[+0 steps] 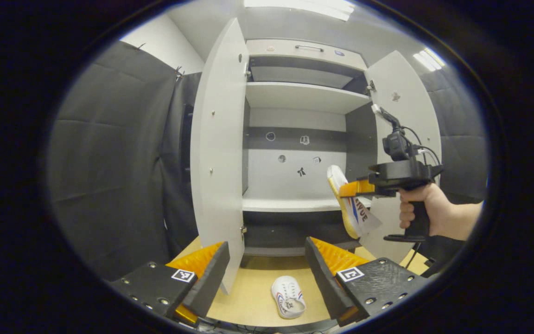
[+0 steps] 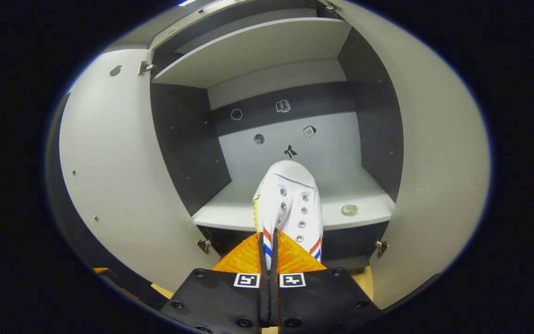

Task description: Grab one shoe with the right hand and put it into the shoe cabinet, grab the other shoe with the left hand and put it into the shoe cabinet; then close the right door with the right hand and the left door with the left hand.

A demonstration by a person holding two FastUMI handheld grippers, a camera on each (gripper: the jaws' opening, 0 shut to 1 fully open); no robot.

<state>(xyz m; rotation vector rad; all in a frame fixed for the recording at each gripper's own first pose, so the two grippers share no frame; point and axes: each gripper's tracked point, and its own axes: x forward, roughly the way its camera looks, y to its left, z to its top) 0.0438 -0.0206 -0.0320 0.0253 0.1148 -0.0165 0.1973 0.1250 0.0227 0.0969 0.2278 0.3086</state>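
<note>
In the left gripper view my left gripper [image 1: 267, 273] stands open above the floor, and a white shoe [image 1: 289, 297] with red and blue stripes lies on the floor between its fingers, farther off. To the right, a hand holds my right gripper [image 1: 357, 188], which is shut on the second white shoe [image 1: 348, 204], tilted toe-up before the cabinet's lower shelf [image 1: 285, 203]. In the right gripper view my right gripper [image 2: 269, 253] pinches that shoe [image 2: 292, 199] at its side, toe pointing into the open shoe cabinet [image 2: 267, 55].
Both grey cabinet doors stand open: the left door [image 1: 218, 153] is close to my left finger and the right door [image 1: 403, 97] is behind the right gripper. A small round disc [image 2: 349, 210] lies on the lower shelf. Black cloth walls flank the cabinet.
</note>
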